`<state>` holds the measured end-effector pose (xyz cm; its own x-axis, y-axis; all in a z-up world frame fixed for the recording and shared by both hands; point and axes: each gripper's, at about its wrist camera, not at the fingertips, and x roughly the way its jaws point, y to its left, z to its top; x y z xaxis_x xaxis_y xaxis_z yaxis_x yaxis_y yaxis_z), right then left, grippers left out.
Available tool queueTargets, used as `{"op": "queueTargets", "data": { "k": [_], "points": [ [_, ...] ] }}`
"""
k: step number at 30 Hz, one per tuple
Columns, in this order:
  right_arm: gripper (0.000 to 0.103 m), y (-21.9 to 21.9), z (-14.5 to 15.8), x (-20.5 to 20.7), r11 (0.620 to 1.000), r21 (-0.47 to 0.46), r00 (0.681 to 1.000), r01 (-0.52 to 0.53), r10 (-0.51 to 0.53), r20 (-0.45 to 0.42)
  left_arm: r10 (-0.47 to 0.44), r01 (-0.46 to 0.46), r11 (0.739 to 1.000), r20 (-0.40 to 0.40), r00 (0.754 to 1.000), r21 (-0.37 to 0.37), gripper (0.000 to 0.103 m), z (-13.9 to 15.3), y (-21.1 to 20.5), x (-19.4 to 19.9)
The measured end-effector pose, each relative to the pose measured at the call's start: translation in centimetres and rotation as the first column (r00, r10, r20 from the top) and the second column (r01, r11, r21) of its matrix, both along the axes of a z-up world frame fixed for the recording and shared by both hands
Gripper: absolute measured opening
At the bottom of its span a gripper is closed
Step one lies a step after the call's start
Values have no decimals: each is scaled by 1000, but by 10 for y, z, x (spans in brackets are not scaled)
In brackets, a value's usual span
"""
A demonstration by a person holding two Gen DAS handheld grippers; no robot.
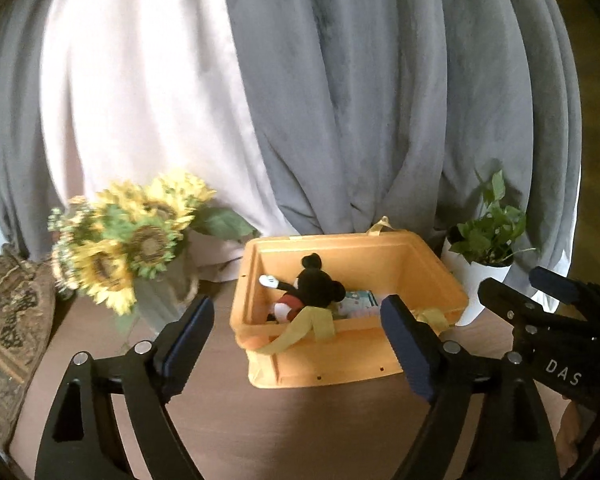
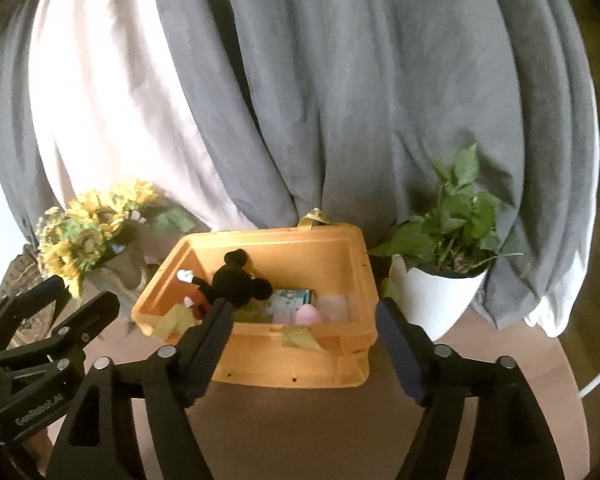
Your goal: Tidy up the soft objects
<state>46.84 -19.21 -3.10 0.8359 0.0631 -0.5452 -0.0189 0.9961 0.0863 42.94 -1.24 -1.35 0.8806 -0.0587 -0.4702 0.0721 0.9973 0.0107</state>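
Note:
An orange plastic bin (image 1: 332,364) stands on the brown table, also in the right wrist view (image 2: 288,360). Inside lies a black Mickey Mouse plush (image 1: 308,286) (image 2: 236,280), a blue-white patterned packet (image 1: 358,302) (image 2: 290,298) and a pink soft object (image 2: 310,314). Yellow-green cloth straps (image 1: 308,324) hang over the bin's front rim. My left gripper (image 1: 298,332) is open and empty, just in front of the bin. My right gripper (image 2: 304,334) is open and empty, also in front of the bin. Each gripper shows at the edge of the other's view.
A vase of sunflowers (image 1: 128,240) (image 2: 88,228) stands left of the bin. A white pot with a green plant (image 1: 484,264) (image 2: 440,276) stands right of it. Grey and white curtains hang behind. A patterned cushion (image 1: 8,328) lies far left.

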Motion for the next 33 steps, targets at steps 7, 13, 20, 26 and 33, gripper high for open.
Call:
{"op": "queueTargets", "data": {
  "k": [7, 13, 20, 26, 33],
  "points": [
    [80, -7, 8, -47, 1000, -7, 999, -13, 13, 33, 74, -75, 997, 52, 996, 21, 98, 12, -2, -51],
    [80, -6, 14, -84, 1000, -12, 997, -13, 14, 72, 84, -86, 996, 79, 993, 28, 102, 16, -1, -85],
    [80, -2, 20, -125, 1000, -19, 995, 23, -21, 95, 66, -69, 997, 88, 994, 25, 103, 15, 6, -123],
    [80, 9, 24, -166, 997, -34, 991, 68, -64, 114, 41, -44, 999, 101, 994, 32, 103, 18, 20, -165],
    [80, 30, 31, -225, 995, -30, 987, 91, -86, 139, 18, -22, 999, 123, 992, 35, 103, 27, 39, -217]
  ]
}}
